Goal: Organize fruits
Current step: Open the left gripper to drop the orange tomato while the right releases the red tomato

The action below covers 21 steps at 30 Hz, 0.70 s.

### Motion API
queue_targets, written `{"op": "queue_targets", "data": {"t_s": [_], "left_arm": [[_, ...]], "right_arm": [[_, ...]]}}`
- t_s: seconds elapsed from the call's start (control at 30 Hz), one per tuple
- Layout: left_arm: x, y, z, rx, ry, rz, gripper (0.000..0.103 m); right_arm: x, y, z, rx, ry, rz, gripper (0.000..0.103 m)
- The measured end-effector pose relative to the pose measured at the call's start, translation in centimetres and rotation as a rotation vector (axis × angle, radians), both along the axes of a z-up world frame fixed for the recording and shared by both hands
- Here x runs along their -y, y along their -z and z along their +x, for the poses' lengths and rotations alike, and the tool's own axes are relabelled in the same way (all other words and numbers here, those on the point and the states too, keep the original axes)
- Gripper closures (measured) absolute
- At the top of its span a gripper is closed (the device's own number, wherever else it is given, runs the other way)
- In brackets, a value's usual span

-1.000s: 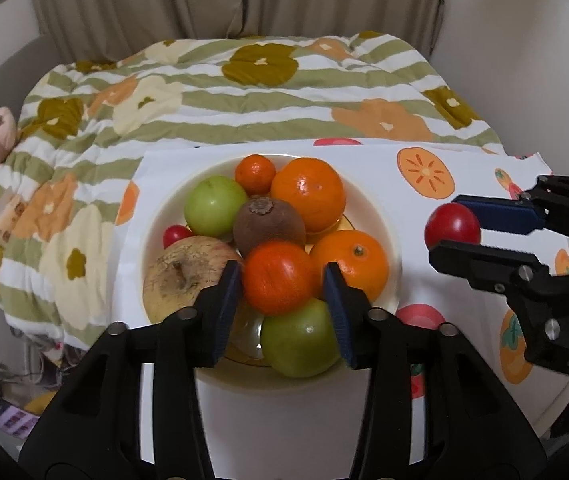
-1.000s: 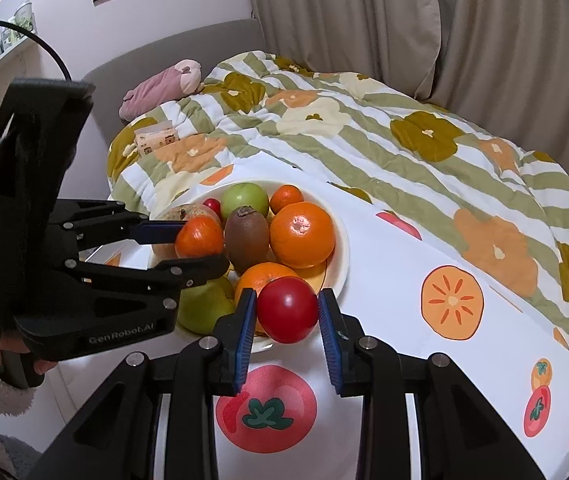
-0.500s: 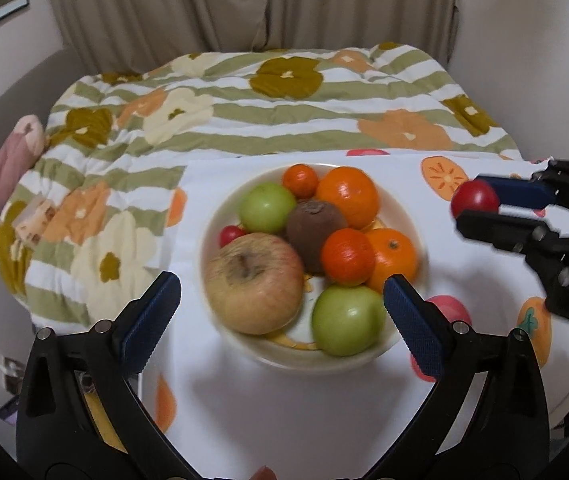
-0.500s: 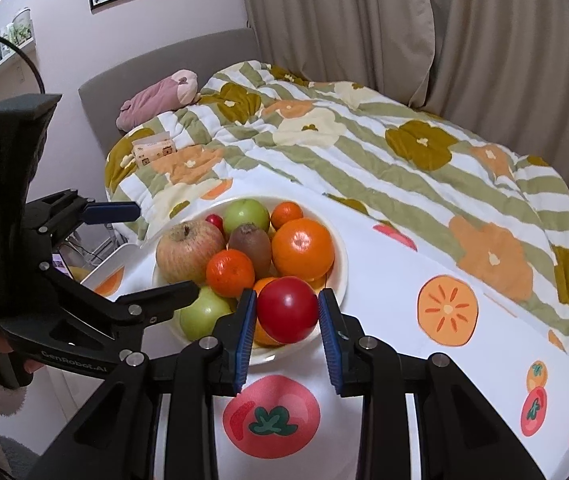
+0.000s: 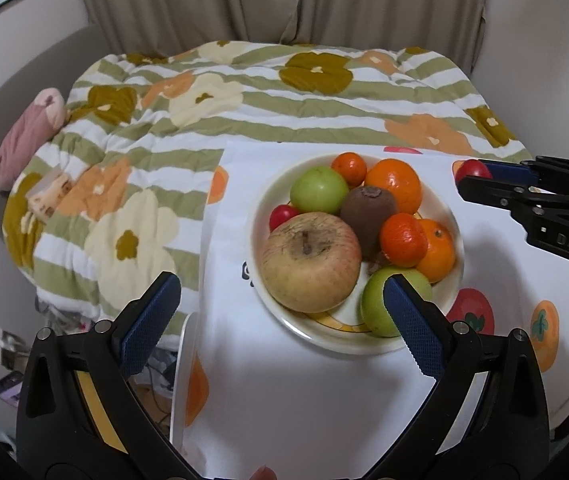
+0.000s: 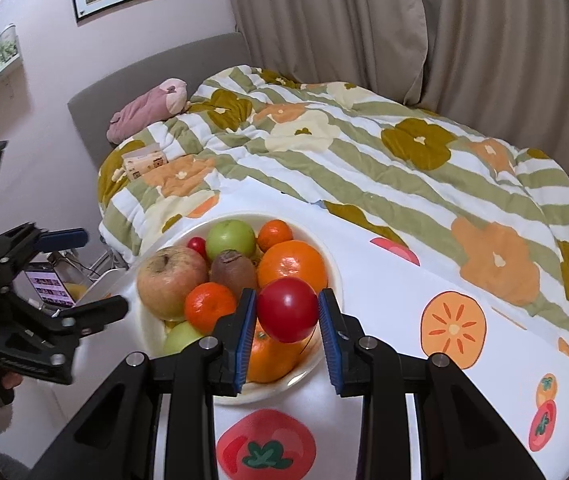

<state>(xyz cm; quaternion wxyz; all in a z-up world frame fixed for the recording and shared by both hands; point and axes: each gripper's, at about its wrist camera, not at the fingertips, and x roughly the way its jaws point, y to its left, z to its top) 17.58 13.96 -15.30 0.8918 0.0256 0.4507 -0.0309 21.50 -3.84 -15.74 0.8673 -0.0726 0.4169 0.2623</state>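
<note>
Jaws of the right gripper point(image 6: 286, 334) are clenched on a red tomato point(image 6: 287, 309), holding it just above the near rim of the white bowl point(image 6: 334, 276). Left gripper point(image 5: 280, 322) jaws are spread wide, grasping nothing, above the bowl's near side beside the big apple point(image 5: 310, 261). Oranges, green apples, a kiwi point(image 5: 368, 210) and a small red fruit fill the bowl, which sits on a fruit-print cloth point(image 6: 396, 292) on the bench

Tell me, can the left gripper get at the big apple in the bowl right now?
Probably yes. The left gripper is wide open and empty, and the apple lies uncovered at the bowl's near side.
</note>
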Motion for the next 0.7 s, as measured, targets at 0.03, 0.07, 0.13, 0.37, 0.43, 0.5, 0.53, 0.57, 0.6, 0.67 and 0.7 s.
{"op": "queue_targets", "data": {"t_s": [0.03, 0.07, 0.13, 0.37, 0.43, 0.5, 0.53, 0.57, 0.6, 0.67, 0.7], "left_arm": [[-0.1, 0.2, 0.1, -0.003, 0.000, -0.002, 0.000], [-0.2, 0.3, 0.3, -0.006, 0.001, -0.006, 0.000], [-0.3, 0.5, 0.5, -0.010, 0.004, -0.014, 0.000], [-0.1, 0.9, 0.9, -0.019, 0.022, -0.025, 0.000], [-0.1, 0.9, 0.9, -0.021, 0.029, -0.025, 0.000], [-0.1, 0.8, 0.8, -0.022, 0.035, -0.026, 0.000], [0.0, 0.7, 0.8, -0.022, 0.037, -0.027, 0.000], [0.0, 0.6, 0.7, -0.021, 0.039, -0.027, 0.000], [0.2, 0.5, 0.6, -0.020, 0.041, -0.026, 0.000], [0.4, 0.1, 0.3, -0.015, 0.044, -0.025, 0.000], [0.5, -0.2, 0.2, -0.011, 0.047, -0.026, 0.000]], "right_arm": [[0.0, 0.3, 0.3, -0.004, 0.004, 0.001, 0.074], [0.0, 0.5, 0.5, -0.008, 0.009, 0.002, 0.074], [0.0, 1.0, 1.0, -0.017, 0.015, 0.003, 0.074], [0.2, 2.1, 1.6, -0.045, 0.059, 0.012, 0.063], [0.4, 2.0, 1.6, -0.047, 0.068, 0.032, 0.036], [0.5, 1.7, 1.4, -0.040, 0.079, 0.054, 0.019], [0.5, 1.7, 1.4, -0.037, 0.083, 0.056, 0.018], [0.6, 1.5, 1.3, -0.036, 0.087, 0.057, 0.018], [0.6, 1.3, 1.1, -0.036, 0.091, 0.059, 0.018], [0.7, 0.9, 0.8, -0.033, 0.095, 0.064, 0.018], [0.8, 0.5, 0.6, -0.028, 0.097, 0.064, 0.018]]}}
